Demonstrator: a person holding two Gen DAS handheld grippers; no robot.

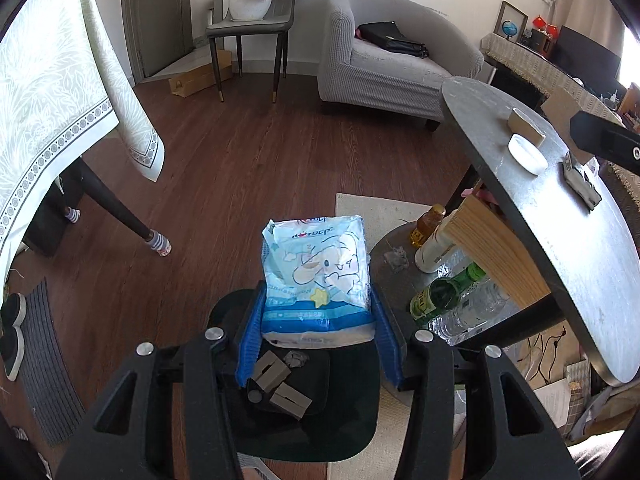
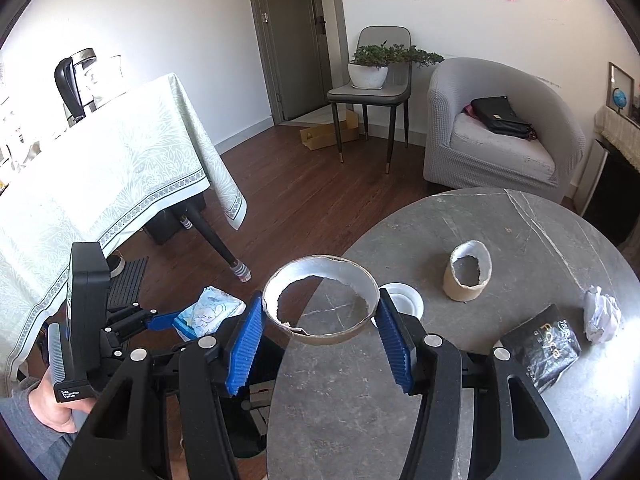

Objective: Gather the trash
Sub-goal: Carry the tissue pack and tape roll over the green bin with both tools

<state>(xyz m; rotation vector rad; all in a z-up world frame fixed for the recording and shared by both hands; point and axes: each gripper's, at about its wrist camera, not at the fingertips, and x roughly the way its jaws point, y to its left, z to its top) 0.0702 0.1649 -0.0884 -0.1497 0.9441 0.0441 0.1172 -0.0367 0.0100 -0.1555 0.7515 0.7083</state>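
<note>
My left gripper (image 1: 318, 332) is shut on a blue and white tissue pack (image 1: 318, 276) and holds it above a black trash bin (image 1: 344, 412) that holds grey cardboard scraps (image 1: 278, 384). The pack and left gripper also show in the right wrist view (image 2: 208, 312). My right gripper (image 2: 320, 324) is shut on a cardboard tape ring (image 2: 320, 300) at the edge of the round grey table (image 2: 520, 240). On the table lie a second cardboard roll (image 2: 468, 276), a white lid (image 2: 404, 300), a black wrapper (image 2: 540, 352) and a crumpled paper ball (image 2: 602, 314).
Bottles (image 1: 444, 296) stand on a low shelf under the round table. A table with a pale cloth (image 2: 100, 168) stands at the left. A chair with a plant (image 2: 372, 80) and a grey armchair (image 2: 500, 128) stand at the back. Wooden floor lies between.
</note>
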